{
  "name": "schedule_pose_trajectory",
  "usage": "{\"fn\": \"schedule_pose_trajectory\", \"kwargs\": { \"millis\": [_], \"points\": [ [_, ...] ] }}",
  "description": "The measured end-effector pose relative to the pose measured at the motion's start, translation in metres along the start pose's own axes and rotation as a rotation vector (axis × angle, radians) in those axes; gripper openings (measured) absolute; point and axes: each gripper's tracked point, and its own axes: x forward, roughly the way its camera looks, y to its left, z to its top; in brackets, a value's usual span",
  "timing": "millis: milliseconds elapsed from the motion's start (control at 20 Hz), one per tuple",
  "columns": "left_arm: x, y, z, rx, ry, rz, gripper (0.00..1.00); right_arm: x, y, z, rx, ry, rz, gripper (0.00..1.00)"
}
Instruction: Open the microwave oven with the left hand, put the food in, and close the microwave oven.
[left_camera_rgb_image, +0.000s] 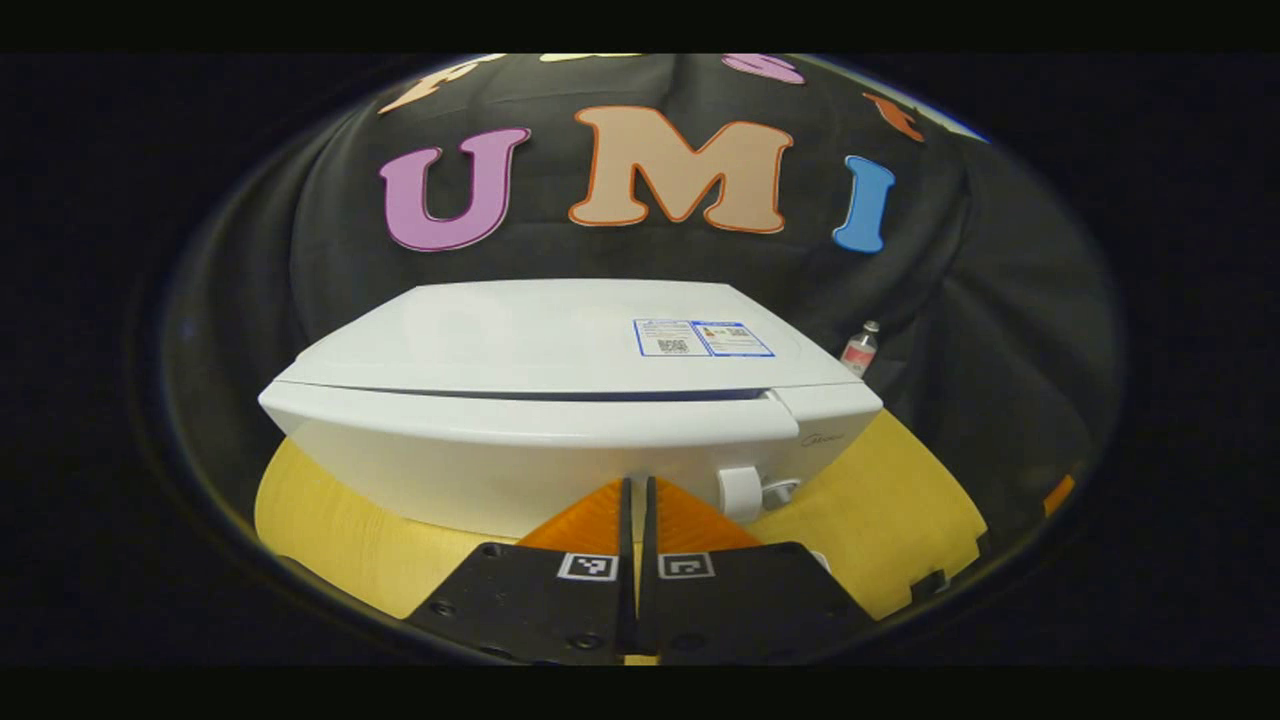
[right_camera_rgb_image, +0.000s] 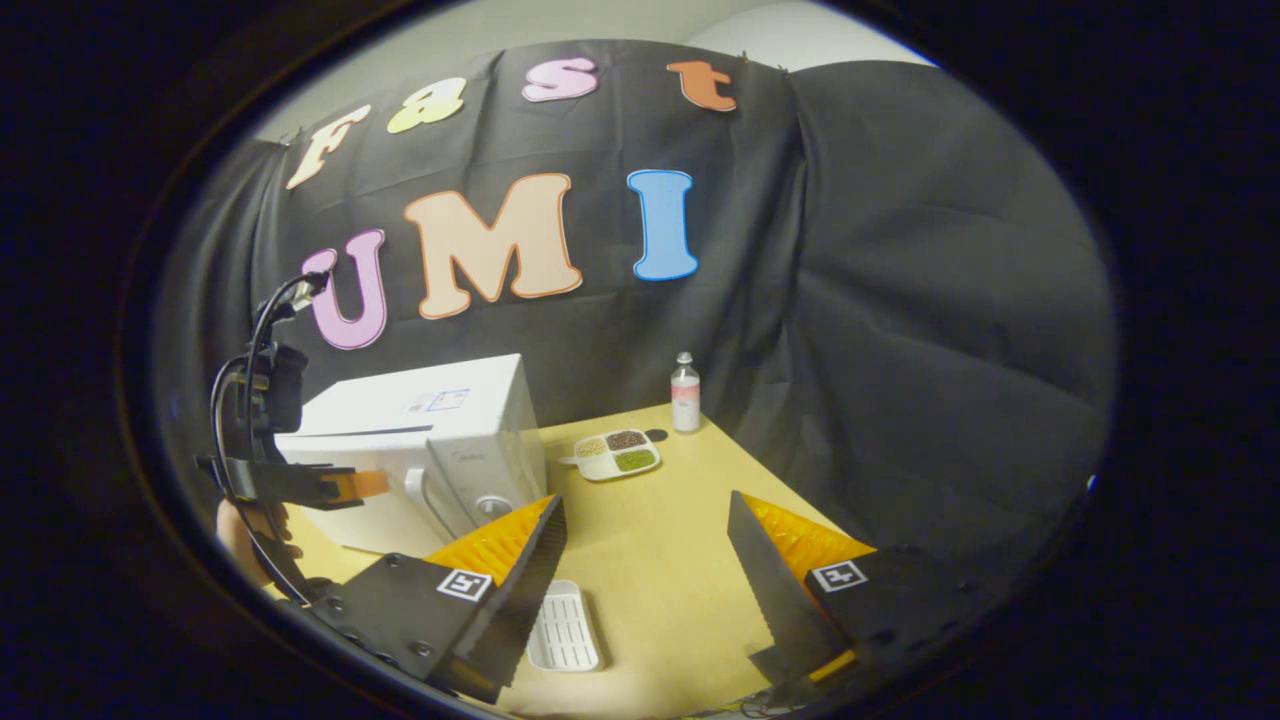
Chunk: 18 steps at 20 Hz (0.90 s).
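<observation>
In the left gripper view, the left gripper (left_camera_rgb_image: 637, 490) is hovering just before the microwave oven (left_camera_rgb_image: 560, 400), its fingers pressed together with nothing between them. The microwave oven is sitting on the wooden table (left_camera_rgb_image: 900, 510), a glossy white box with its door closed, a label on top and a handle and knob at its right. In the right gripper view, the right gripper (right_camera_rgb_image: 645, 520) is hanging with fingers spread wide above the table, a divided food dish (right_camera_rgb_image: 617, 453) lying just right of the microwave.
</observation>
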Motion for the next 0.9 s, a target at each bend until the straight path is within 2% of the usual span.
{"fn": "schedule_pose_trajectory", "kwargs": {
  "millis": [100,150,200,350,750,800,900],
  "points": [
    [0.0,0.0,0.0,0.002,-0.002,0.005,0.0,0.003,0.002,0.0,0.002,0.001,0.011,0.91],
    [0.001,0.0,0.001,0.0,-0.003,0.006,0.0,0.005,0.003,-0.001,0.004,0.004,0.015,0.99],
    [0.0,0.0,0.001,-0.003,-0.004,0.008,0.02,0.005,0.002,-0.001,0.007,0.004,0.018,0.99],
    [0.002,0.001,0.002,-0.006,-0.016,0.011,0.0,0.006,0.0,0.003,0.013,-0.009,0.015,0.99],
    [0.007,0.0,-0.004,-0.045,-0.005,-0.031,0.01,0.013,0.002,0.001,0.012,0.002,0.017,0.99],
    [0.008,0.0,-0.003,-0.043,-0.01,-0.035,0.0,0.014,0.002,0.001,0.01,0.004,0.015,0.91],
    [0.011,0.003,0.001,-0.034,-0.026,-0.029,0.01,0.015,0.003,0.0,0.008,0.01,0.015,0.91]
  ]
}}
